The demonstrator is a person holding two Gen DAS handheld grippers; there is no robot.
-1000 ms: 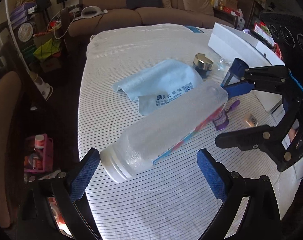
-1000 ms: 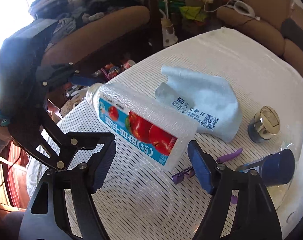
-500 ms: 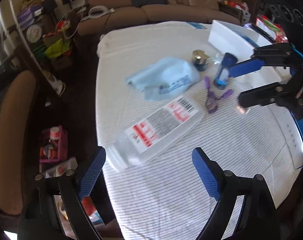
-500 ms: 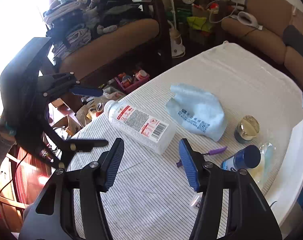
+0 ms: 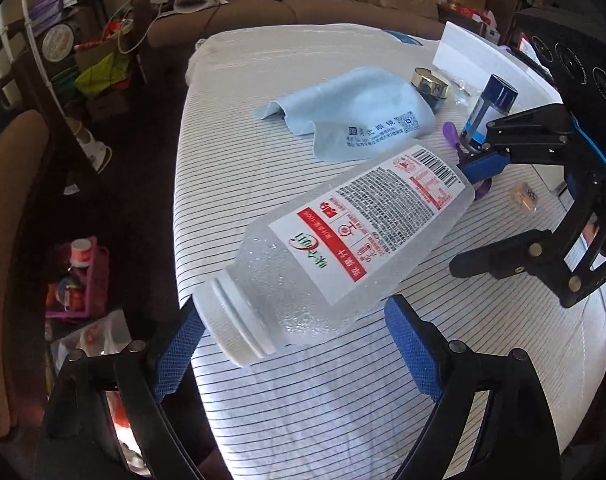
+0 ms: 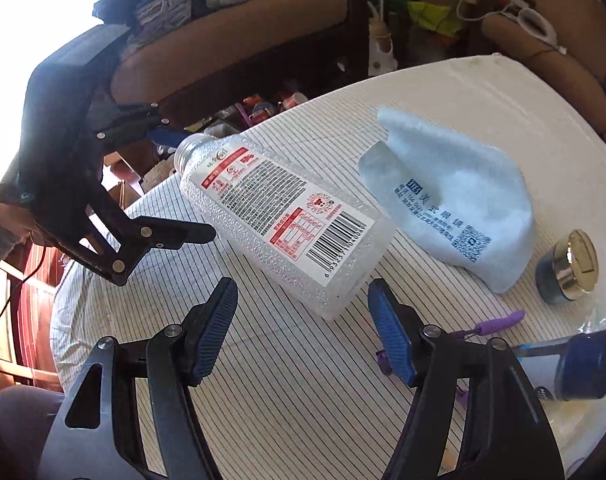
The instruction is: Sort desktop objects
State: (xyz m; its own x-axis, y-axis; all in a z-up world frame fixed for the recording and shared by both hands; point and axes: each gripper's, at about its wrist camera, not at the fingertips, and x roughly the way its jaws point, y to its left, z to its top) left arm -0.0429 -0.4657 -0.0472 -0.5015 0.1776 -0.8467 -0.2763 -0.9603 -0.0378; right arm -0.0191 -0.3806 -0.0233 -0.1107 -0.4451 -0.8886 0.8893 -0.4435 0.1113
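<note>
A clear bottle lies on its side on the striped table, long axis running from its neck at the left gripper to its base at the right gripper. The left gripper stands wide open astride the neck, the nearer. The right gripper's jaws are opening, holding nothing.

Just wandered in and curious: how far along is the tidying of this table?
Nothing looks sorted yet. The clear bottle lies on its side on the striped table; the left tool stands open around its cap end, and the right tool's jaws are opening near its base. The blue cloth, gold-lidded jar, purple clip and blue-capped bottle lie loose.
</note>
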